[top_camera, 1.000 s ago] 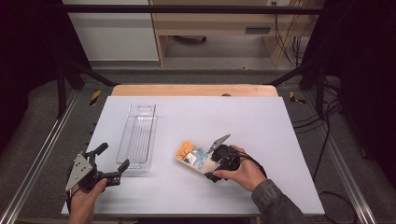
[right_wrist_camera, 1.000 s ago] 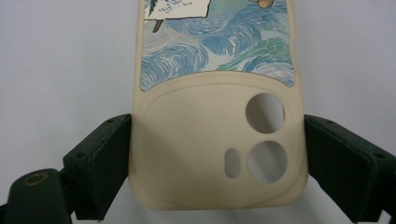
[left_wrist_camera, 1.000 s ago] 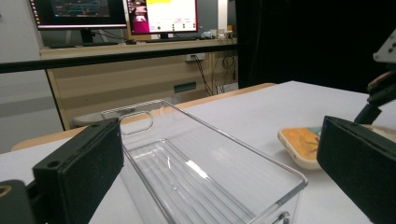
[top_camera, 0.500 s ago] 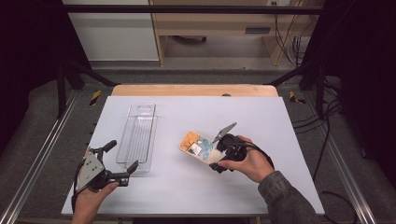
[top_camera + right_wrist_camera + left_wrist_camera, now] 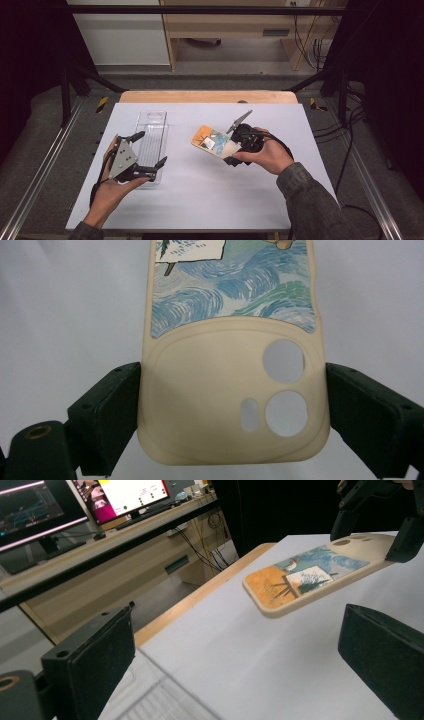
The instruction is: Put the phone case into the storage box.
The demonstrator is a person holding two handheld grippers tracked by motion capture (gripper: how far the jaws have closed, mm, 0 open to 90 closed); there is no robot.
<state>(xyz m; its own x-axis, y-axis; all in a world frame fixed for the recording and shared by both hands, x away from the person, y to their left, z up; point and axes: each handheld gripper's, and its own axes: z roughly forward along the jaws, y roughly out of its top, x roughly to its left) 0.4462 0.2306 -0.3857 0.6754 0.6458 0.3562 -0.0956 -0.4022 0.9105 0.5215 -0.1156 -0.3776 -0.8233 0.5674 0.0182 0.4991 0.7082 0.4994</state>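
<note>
The left gripper (image 5: 150, 152) gapes empty over a clear tray (image 5: 150, 131). To its right, the right gripper (image 5: 232, 407) clamps a phone case (image 5: 232, 380) by its camera end, above the table (image 5: 200, 200). The case looks light, bendy and smooth, so best gripped across its edges.

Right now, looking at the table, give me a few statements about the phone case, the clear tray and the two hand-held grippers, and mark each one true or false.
1. The right hand-held gripper grips the phone case by its side edges. True.
2. The phone case lies inside the clear plastic tray. False: it is held above the white table, right of the tray.
3. The left hand-held gripper is open and holds nothing. True.
4. The case is plain black. False: it is cream with a painted scene.
</note>
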